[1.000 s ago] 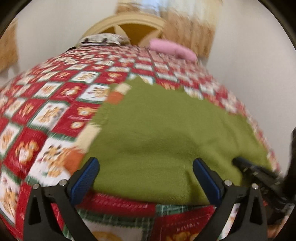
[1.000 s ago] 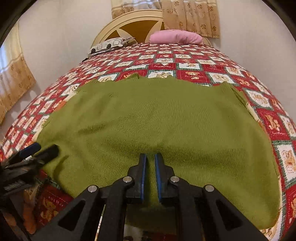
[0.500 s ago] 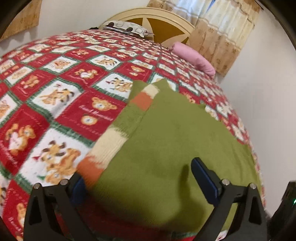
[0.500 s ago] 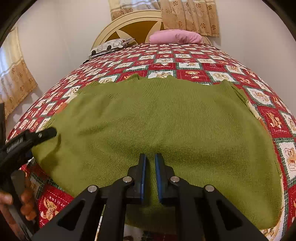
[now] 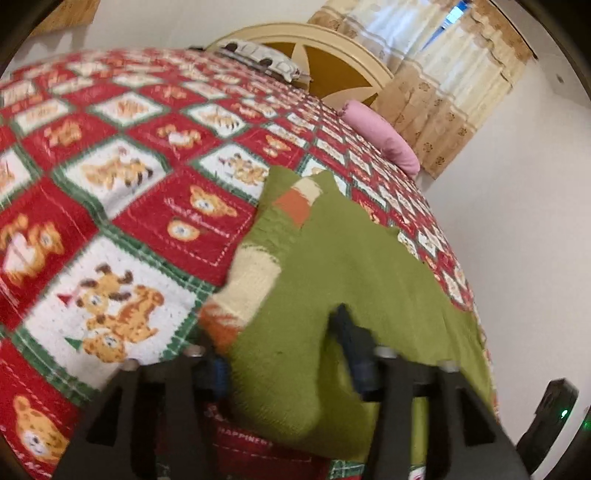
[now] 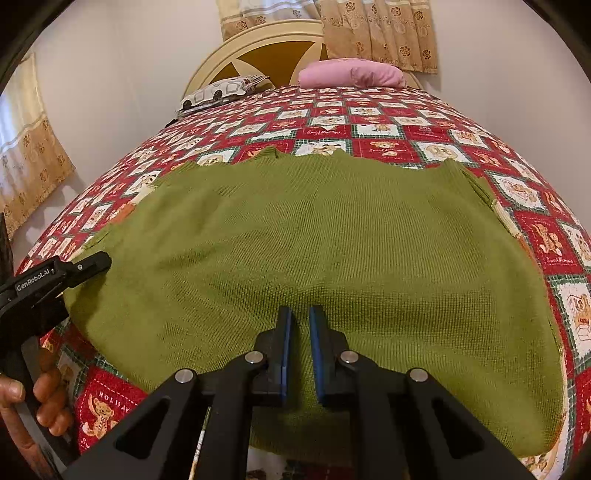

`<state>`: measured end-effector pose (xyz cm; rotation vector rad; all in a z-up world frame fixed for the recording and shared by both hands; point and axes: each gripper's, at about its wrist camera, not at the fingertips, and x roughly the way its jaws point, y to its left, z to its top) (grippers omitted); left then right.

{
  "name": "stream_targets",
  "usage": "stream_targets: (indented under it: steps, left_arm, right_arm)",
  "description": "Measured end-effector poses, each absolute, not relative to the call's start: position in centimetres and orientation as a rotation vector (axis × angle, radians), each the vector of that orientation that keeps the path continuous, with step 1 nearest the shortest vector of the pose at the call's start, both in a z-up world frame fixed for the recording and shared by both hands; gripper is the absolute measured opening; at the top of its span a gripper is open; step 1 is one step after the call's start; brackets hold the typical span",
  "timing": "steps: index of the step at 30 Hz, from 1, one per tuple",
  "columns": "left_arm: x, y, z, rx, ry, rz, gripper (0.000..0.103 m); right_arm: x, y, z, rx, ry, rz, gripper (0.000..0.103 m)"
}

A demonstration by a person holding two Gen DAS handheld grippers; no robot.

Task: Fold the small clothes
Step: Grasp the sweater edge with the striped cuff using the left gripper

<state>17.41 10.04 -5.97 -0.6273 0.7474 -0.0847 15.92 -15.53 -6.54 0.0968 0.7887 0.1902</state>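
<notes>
A green knitted sweater (image 6: 314, 229) lies spread flat on the bed, with a cream and orange striped sleeve (image 5: 258, 273) folded along its left edge. My left gripper (image 5: 280, 339) is at the sweater's near left corner (image 5: 280, 376). Its jaws are closing, and the bunched cloth sits between them, with one finger under the fabric and one on top. In the right wrist view the left gripper (image 6: 74, 273) touches that same edge, with a hand (image 6: 44, 398) on its handle. My right gripper (image 6: 300, 314) is shut on the sweater near the middle of the front hem.
The bed has a red, white and green patchwork quilt (image 6: 369, 129). A pink pillow (image 6: 351, 75) and a patterned pillow (image 6: 221, 92) lie by the cream headboard (image 6: 266, 48). Walls stand close on the right, and curtains (image 6: 380, 33) hang behind the bed.
My left gripper rolled and slid in onto the sweater's left corner, and its jaws narrowed around the cloth, which now bulges up between them. The right gripper stayed still.
</notes>
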Motion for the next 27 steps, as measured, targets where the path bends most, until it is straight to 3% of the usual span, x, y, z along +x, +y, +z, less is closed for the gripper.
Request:
stream_targets:
  steps: [5,6,7,10,19,23,24,25,26,27]
  left_arm:
    - [18.0,9.9,-5.8,-0.635,0.739,-0.07,0.057]
    - [18.1,9.6,-5.7,-0.612,0.737,-0.077,0.051]
    - [18.1,9.4,-5.6,-0.598,0.738,-0.086,0.031]
    - [17.7,9.0,-5.1,-0.562,0.716,-0.093,0.025]
    - [17.6,9.4,-5.8,-0.595,0.721,-0.084,0.024]
    - [17.6,10.1,-6.4,-0.654,0.721,-0.089,0.031]
    - [17.7,10.3,-6.6,-0.674,0.723,-0.091,0.031]
    - [17.7,10.4,-6.7,-0.686,0.722,-0.094,0.031]
    - [17.7,10.5,-6.8,-0.698,0.719,-0.098,0.031]
    - [17.6,10.5,-6.9,-0.702,0.718,-0.099,0.031]
  right_arm:
    - [15.9,-15.5,-6.5,0.092,0.788,0.188,0.01]
    - [16.0,-15.5,-6.6,0.092,0.788,0.188,0.01]
    - [16.0,-15.5,-6.6,0.091,0.788,0.187,0.01]
    - [15.9,-15.4,-6.6,0.085,0.789,0.185,0.01]
    - [16.3,-14.7,-6.2,0.036,0.81,0.16,0.01]
    - [17.0,-13.6,-3.2,0.055,0.745,0.235,0.011]
    - [17.7,-12.8,-1.9,0.055,0.721,0.263,0.014]
    - [18.4,-12.1,-0.9,0.058,0.712,0.292,0.028]
    - [19.2,-11.3,-0.3,0.063,0.711,0.323,0.049]
    - [20.4,-10.1,0.5,0.069,0.713,0.363,0.057]
